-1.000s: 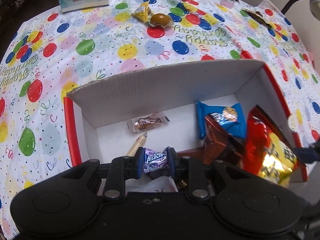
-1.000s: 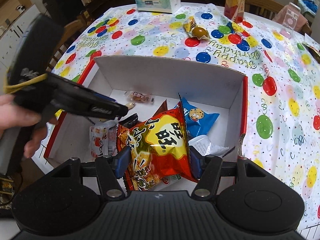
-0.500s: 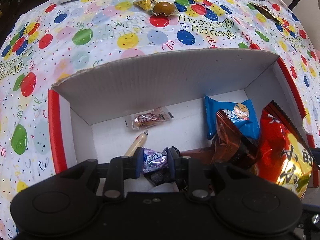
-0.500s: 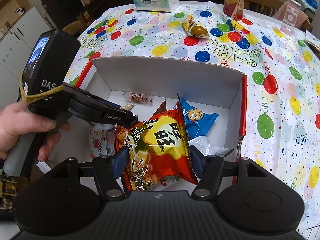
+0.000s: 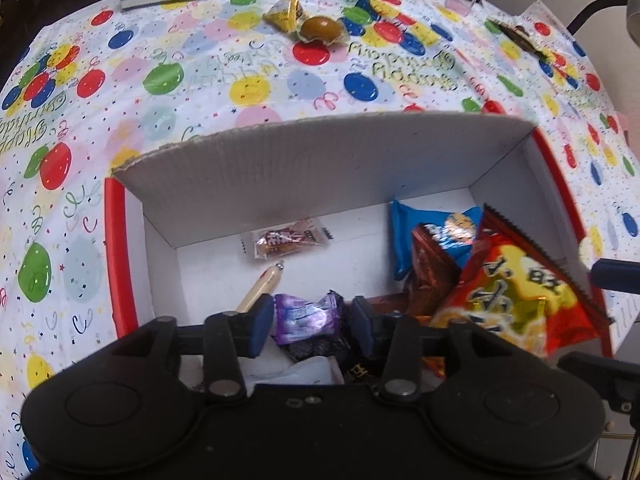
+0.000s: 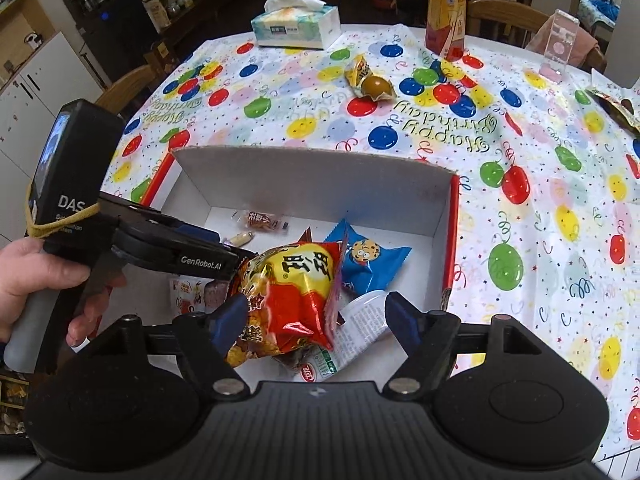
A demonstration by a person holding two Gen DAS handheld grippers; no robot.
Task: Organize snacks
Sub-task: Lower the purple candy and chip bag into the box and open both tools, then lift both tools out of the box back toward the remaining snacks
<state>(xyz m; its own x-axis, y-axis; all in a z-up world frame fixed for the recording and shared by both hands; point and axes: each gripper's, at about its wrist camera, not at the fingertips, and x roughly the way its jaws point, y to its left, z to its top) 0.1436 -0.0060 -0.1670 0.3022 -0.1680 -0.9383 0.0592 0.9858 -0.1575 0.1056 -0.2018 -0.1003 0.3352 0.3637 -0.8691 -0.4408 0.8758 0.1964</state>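
You opened your right gripper point(image 6: 314, 320) and let the red snack bag point(image 6: 296, 292) go; it had been pinched, and it tipped onto the pile inside the box point(image 6: 320, 176). Your left gripper point(image 5: 308, 322) also spread off the purple candy point(image 5: 306, 316), which sat loose between the fingers, so both snacks were delivered.

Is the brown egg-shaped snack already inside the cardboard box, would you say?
No, the brown egg-shaped snack lies out on the balloon tablecloth, beyond the far wall of the cardboard box.
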